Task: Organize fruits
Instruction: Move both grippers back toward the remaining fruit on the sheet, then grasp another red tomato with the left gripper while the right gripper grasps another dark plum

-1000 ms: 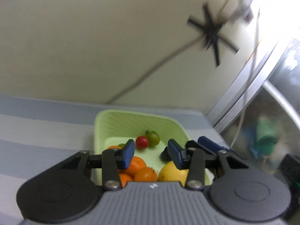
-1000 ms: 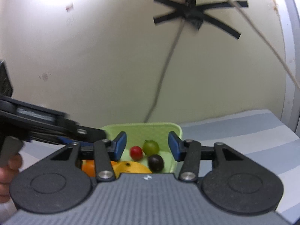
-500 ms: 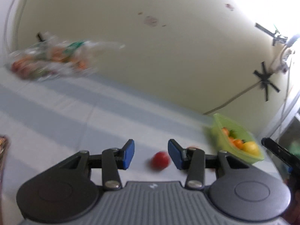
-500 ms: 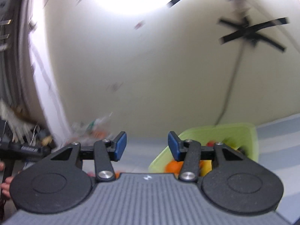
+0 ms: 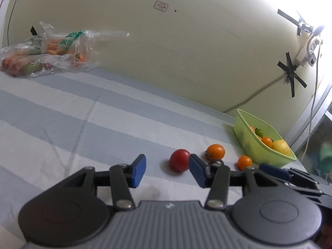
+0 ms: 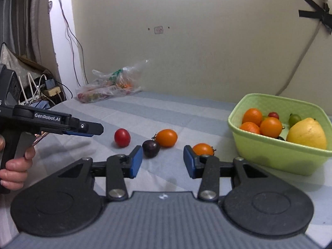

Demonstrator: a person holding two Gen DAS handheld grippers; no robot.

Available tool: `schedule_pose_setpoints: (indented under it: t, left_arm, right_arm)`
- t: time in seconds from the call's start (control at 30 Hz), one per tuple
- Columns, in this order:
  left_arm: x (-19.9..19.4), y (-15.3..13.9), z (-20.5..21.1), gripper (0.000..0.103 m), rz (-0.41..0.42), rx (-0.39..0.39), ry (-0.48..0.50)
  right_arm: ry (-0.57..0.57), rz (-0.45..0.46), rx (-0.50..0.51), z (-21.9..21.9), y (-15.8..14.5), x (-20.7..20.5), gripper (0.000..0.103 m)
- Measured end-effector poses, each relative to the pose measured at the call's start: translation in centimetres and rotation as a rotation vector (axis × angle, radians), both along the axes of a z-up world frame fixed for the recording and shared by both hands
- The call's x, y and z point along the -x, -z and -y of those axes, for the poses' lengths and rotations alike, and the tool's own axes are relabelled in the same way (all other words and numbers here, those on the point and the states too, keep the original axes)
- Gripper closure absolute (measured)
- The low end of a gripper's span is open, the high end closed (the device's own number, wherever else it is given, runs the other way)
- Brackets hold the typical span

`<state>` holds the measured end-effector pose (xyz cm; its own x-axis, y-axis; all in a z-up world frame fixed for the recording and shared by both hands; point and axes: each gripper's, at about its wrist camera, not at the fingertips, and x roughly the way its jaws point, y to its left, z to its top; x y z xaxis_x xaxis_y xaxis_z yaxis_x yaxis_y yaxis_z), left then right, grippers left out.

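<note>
fruits lie loose on the striped cloth of the desk [image 6: 186, 112]: a red tomato [image 6: 122, 137], a dark purple fruit [image 6: 151, 148] touching an orange tomato [image 6: 166, 138] behind it, and a second orange tomato [image 6: 203, 149] nearer the green basket [image 6: 269, 155]. the basket stands at the right side of the desk, close to the wall, and holds oranges, a large yellow fruit [image 6: 307, 133], a small green fruit and a small red one.

the left gripper [image 5: 167, 169] hovers low over the cloth with its jaws opening and nothing between the pads; the red tomato sits just beyond its right pad. a hand [image 6: 14, 166] holds its handle at the left edge of the right wrist view.

the right gripper [image 6: 162, 161] has its jaws closing, also on nothing; the purple fruit lies just past its left pad and the second orange tomato just past its right pad.

a clear plastic bag [image 5: 47, 51] of produce rests at the far end of the desk against the wall.
</note>
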<state>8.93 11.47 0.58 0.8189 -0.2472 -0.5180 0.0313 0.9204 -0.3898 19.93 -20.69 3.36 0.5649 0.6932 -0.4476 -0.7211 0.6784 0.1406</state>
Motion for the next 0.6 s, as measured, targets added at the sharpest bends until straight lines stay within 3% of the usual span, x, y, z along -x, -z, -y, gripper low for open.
schedule_pose_setpoints:
  t: [0.3, 0.6]
  left_arm:
    - [-1.7, 0.8, 0.3, 0.055, 0.004, 0.019, 0.027]
    - [-3.0, 1.1, 2.2, 0.055, 0.009, -0.058, 0.055]
  right_arm:
    - [-0.015, -0.033, 0.025, -2.8, 0.9, -0.5, 0.057]
    - [-0.017, -0.063, 0.090, -5.1, 1.5, -1.8, 0.057]
